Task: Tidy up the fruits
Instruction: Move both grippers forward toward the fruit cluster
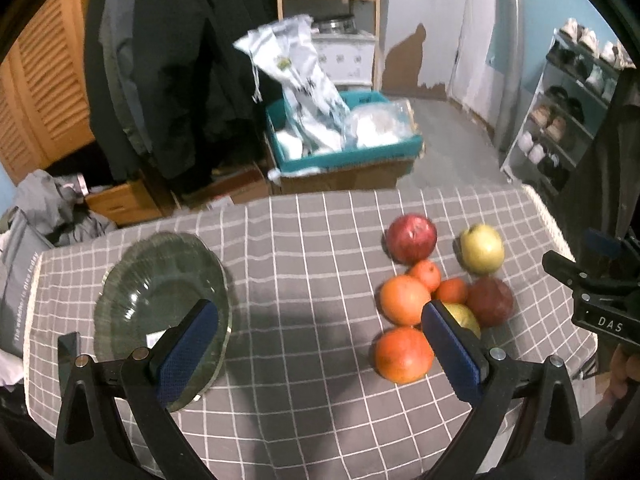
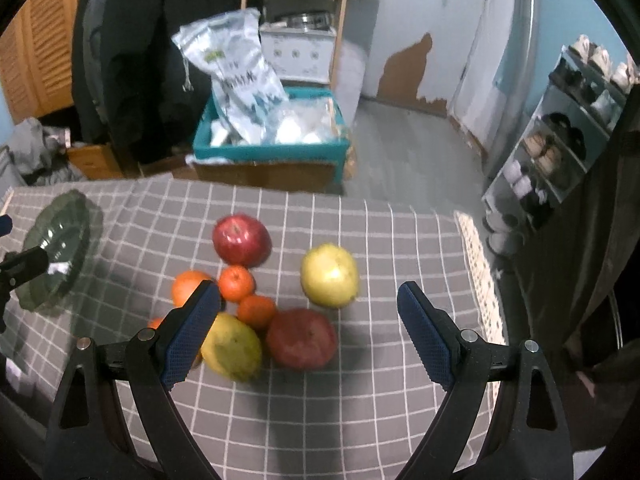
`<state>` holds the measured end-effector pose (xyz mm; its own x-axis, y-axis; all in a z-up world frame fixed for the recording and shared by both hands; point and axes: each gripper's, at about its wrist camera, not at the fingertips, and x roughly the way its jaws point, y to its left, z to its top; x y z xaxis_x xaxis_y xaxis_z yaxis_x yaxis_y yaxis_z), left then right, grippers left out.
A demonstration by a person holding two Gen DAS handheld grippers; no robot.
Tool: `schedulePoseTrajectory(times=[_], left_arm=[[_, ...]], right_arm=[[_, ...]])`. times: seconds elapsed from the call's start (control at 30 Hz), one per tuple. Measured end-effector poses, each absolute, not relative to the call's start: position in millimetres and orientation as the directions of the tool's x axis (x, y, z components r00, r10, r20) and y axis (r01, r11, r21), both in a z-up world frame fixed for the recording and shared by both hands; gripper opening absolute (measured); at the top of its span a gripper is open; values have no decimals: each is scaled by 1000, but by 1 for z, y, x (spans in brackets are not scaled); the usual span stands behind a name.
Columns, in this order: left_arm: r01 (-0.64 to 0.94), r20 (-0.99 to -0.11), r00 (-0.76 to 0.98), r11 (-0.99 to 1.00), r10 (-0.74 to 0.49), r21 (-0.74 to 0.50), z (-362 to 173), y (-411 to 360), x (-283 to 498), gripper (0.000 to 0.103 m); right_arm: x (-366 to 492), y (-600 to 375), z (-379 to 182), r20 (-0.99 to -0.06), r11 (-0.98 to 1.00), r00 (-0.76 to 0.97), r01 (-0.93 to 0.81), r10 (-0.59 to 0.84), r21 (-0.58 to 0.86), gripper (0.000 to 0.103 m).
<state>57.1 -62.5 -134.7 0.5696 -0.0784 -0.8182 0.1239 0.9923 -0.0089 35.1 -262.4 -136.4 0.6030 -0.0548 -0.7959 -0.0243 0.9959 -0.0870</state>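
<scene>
Right wrist: fruits point(image 2: 256, 300) clustered, red, orange, yellow.

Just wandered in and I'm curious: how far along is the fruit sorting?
Nothing looks done yet: the glass plate is empty. Nothing is in hand; the left hand-held gripper and right hand-held gripper are both open. All the fruit still waits on the tablecloth.

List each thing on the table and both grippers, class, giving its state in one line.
Left gripper: open, holding nothing.
Right gripper: open, holding nothing.
Glass plate: empty, flat on the cloth.
Checked tablecloth: spread over the table.
Fruit pile: loose on the cloth, none on the plate.
Yellow-green apple: alone, apart from the pile.
</scene>
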Motion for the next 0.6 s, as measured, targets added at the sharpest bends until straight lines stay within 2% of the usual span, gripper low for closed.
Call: schedulePoseTrajectory(times=[0.6], left_arm=[[233, -904, 405, 971, -141, -47, -207, -108, 65, 102]], right_arm=[[35, -290, -212, -906, 997, 417, 21, -74, -72, 88]])
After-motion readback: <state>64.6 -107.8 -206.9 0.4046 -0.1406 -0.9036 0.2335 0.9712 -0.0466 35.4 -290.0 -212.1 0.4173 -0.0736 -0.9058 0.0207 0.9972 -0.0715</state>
